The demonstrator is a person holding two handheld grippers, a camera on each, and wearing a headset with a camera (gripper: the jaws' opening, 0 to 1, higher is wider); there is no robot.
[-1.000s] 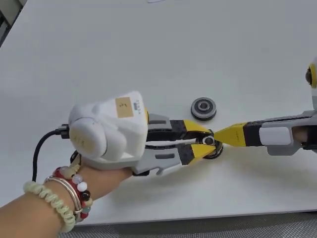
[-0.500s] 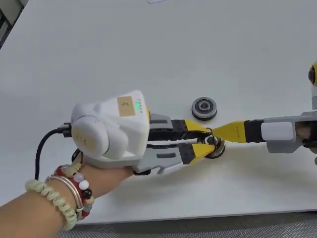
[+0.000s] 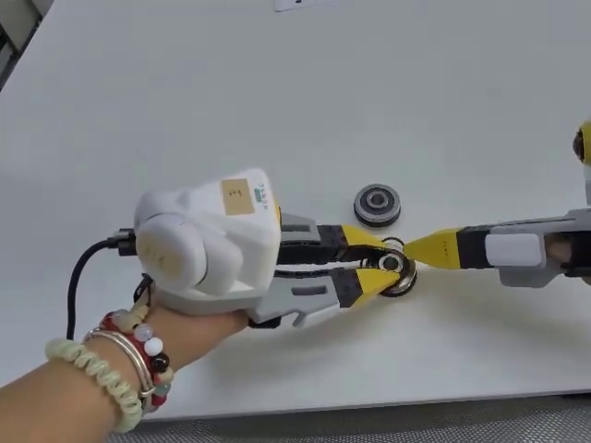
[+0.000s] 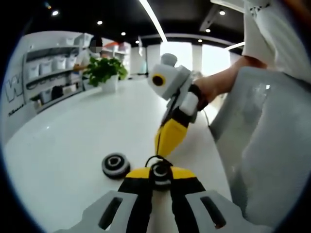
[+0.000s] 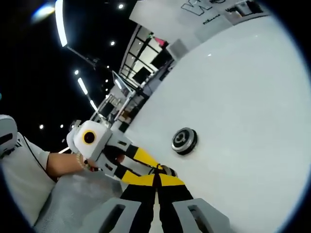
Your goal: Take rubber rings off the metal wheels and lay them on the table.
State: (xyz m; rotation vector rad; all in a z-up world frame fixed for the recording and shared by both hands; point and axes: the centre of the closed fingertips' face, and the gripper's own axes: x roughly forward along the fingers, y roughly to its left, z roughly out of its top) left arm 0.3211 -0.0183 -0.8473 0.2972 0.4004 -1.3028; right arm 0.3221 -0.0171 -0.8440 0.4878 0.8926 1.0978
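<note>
My left gripper (image 3: 392,263) comes in from the left and is shut on a small metal wheel (image 3: 403,280), which sits between its yellow jaws (image 4: 160,171). A thin black rubber ring (image 3: 393,245) stands up off that wheel as a loop (image 4: 151,159). My right gripper (image 3: 409,249) reaches in from the right, its yellow tips shut on this loop, tip to tip with the left one. A second metal wheel (image 3: 377,203) with its dark ring on lies flat on the white table (image 3: 277,111), just beyond the jaws (image 4: 115,165) (image 5: 184,140).
The table's front edge (image 3: 369,406) runs close below the grippers. A black cable (image 3: 78,277) trails from the left gripper's back. In the left gripper view, a potted plant (image 4: 103,73) and shelves (image 4: 48,80) stand far beyond the table.
The right gripper has drawn back slightly to the right, and the rubber ring now shows as a loop lifted off the held wheel. The left gripper has stayed put.
</note>
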